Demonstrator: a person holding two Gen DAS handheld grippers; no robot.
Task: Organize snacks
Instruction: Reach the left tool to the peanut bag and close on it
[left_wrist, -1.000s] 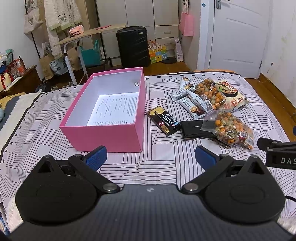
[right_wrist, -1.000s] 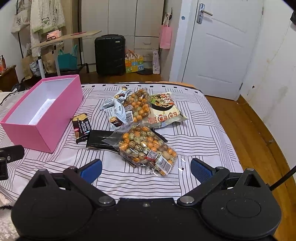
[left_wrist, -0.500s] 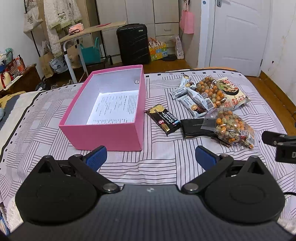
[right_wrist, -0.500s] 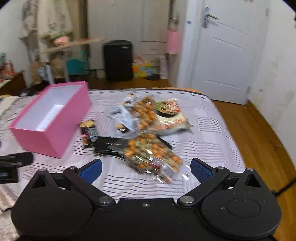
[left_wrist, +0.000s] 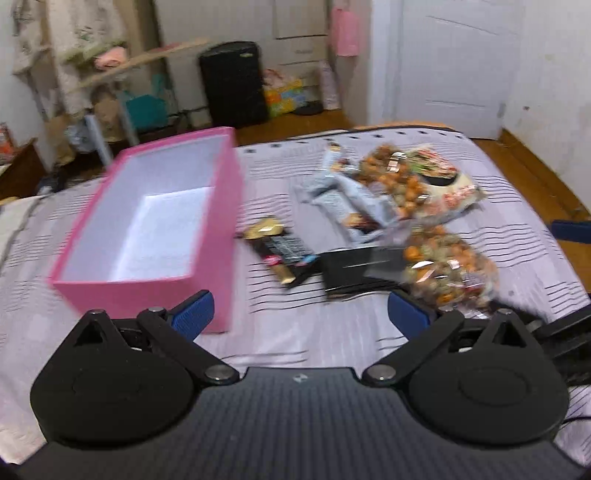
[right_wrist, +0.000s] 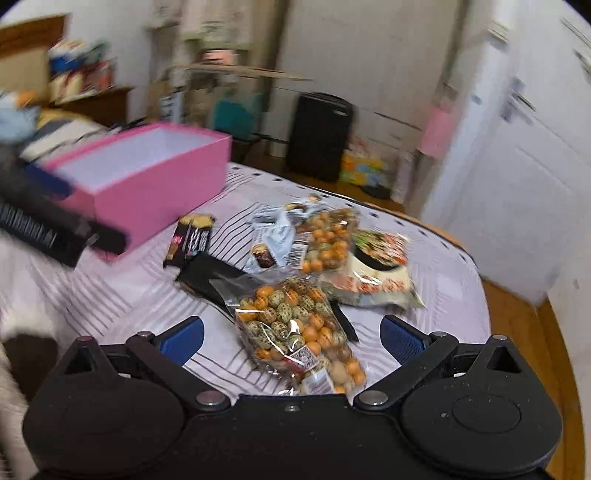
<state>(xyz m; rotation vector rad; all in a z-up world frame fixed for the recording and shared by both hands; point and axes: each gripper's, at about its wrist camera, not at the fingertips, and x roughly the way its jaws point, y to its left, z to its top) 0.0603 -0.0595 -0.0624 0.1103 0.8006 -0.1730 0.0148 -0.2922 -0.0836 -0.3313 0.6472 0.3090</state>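
An open pink box (left_wrist: 155, 225) (right_wrist: 147, 181) stands on the bed, empty but for a white sheet. To its right lie snacks: a black-and-gold bar (left_wrist: 277, 249) (right_wrist: 190, 240), a flat black pack (left_wrist: 354, 269), a clear bag of coated nuts (left_wrist: 447, 266) (right_wrist: 295, 328), a second nut bag (right_wrist: 328, 240), small grey packets (left_wrist: 347, 199) and a noodle bag (left_wrist: 447, 188) (right_wrist: 373, 280). My left gripper (left_wrist: 301, 314) is open and empty, in front of the box corner. My right gripper (right_wrist: 291, 338) is open, its fingers either side of the near nut bag's lower end.
The striped bedcover (left_wrist: 295, 332) ends at wooden floor (left_wrist: 535, 162) on the right. A black suitcase (left_wrist: 232, 85), a folding table (left_wrist: 140, 62) and a white door (left_wrist: 454, 62) stand beyond the bed. The left gripper's body (right_wrist: 48, 225) shows at the right wrist view's left.
Both grippers have moved forward toward the snacks. The right one has swung left and dropped closer over the near nut bag. Both views are motion-blurred. Jaws stay open.
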